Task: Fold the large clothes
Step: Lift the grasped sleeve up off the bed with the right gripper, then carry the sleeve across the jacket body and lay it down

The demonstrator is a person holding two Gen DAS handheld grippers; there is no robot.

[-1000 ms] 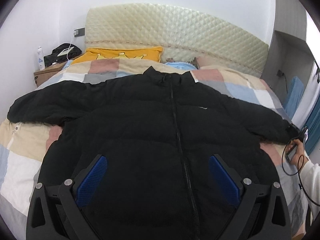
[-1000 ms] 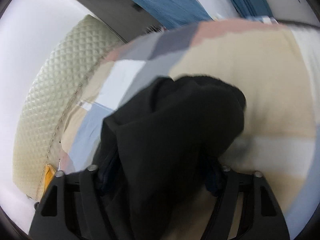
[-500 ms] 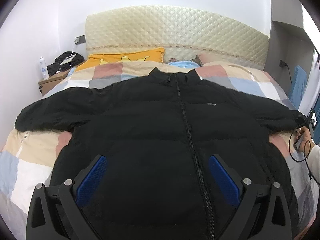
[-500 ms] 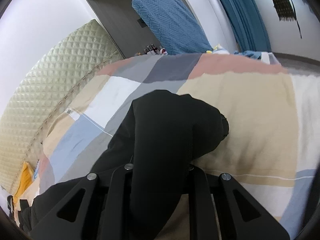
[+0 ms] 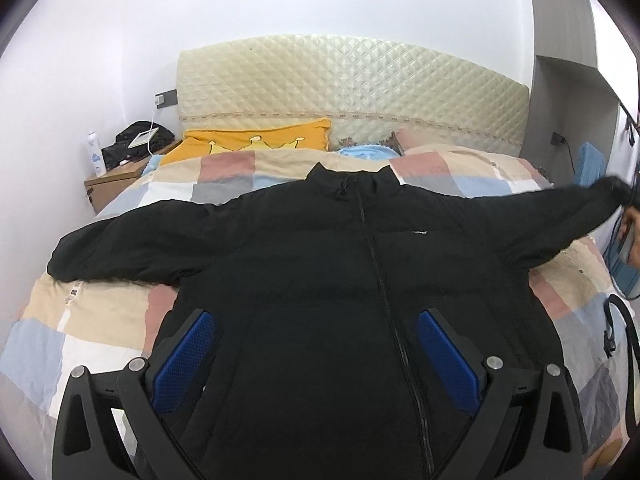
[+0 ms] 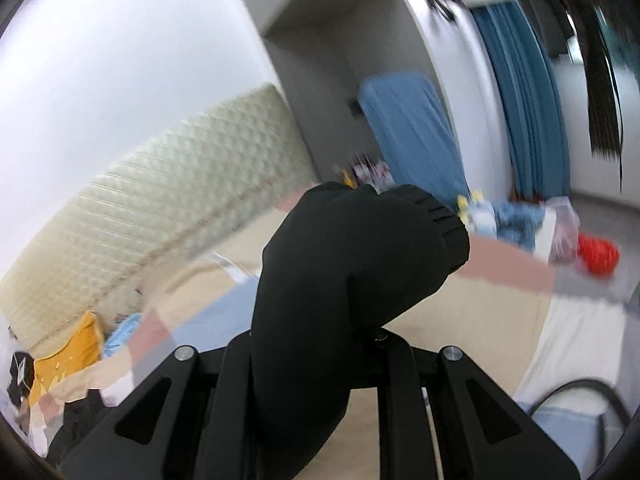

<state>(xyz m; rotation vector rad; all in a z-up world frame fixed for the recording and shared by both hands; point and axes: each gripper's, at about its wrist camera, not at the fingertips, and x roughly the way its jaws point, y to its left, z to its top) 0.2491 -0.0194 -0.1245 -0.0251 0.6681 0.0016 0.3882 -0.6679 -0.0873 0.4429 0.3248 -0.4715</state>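
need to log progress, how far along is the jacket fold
Done: the black jacket lies zipped and spread flat on the bed. In hand: the right gripper is shut on one sleeve, holding its cuff above the quilt. The left gripper hangs open over the hem. Left: every fold.

Home bedroom: bed [image 5: 100, 320], quilted headboard [image 5: 352, 92], nightstand [image 5: 112, 184].

jacket [image 5: 304, 280]: we see plain black, thin black zip btwn the fingers
pads [image 5: 184, 360]: blue, on black fingers
quilt [image 5: 100, 312]: checks of beige, pink, lt blue, grey, white
headboard [image 5: 352, 92]: cream, diamond-quilted
pillow [image 5: 256, 144]: yellow, crown print
curtain [image 6: 524, 104]: we read teal-blue
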